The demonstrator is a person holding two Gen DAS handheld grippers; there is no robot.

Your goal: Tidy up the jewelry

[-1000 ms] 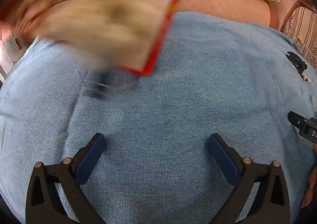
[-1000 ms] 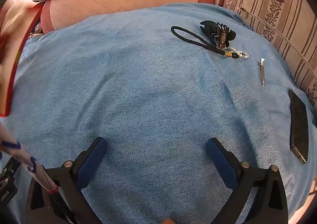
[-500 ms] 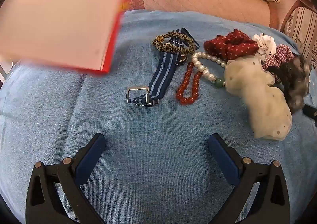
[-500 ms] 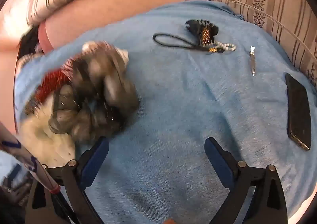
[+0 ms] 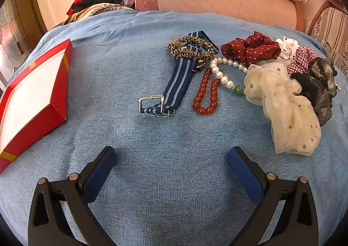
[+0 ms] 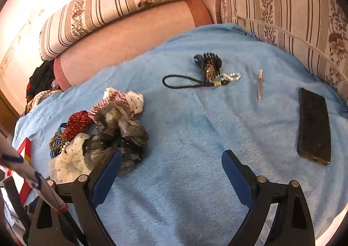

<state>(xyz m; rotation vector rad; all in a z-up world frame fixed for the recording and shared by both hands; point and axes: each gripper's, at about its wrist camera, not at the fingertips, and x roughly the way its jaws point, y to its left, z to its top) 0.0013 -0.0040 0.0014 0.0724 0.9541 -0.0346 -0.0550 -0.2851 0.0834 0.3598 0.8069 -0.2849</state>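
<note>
Both wrist views look forward and down, low over the light blue knitted blanket (image 5: 174, 137), sharing the heap of fabric scrunchies (image 6: 104, 133).

Bright warm daylight, glare washing the upper-left corners, sharp focus, strong fisheye bending at edges.

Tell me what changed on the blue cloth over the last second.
The red box, earlier tipped in the air, now rests at the cloth's left edge. The jewelry and scrunchies it spilled lie heaped mid-cloth. Hair clip, phone unmoved; left gripper and right gripper stay open, empty.
</note>
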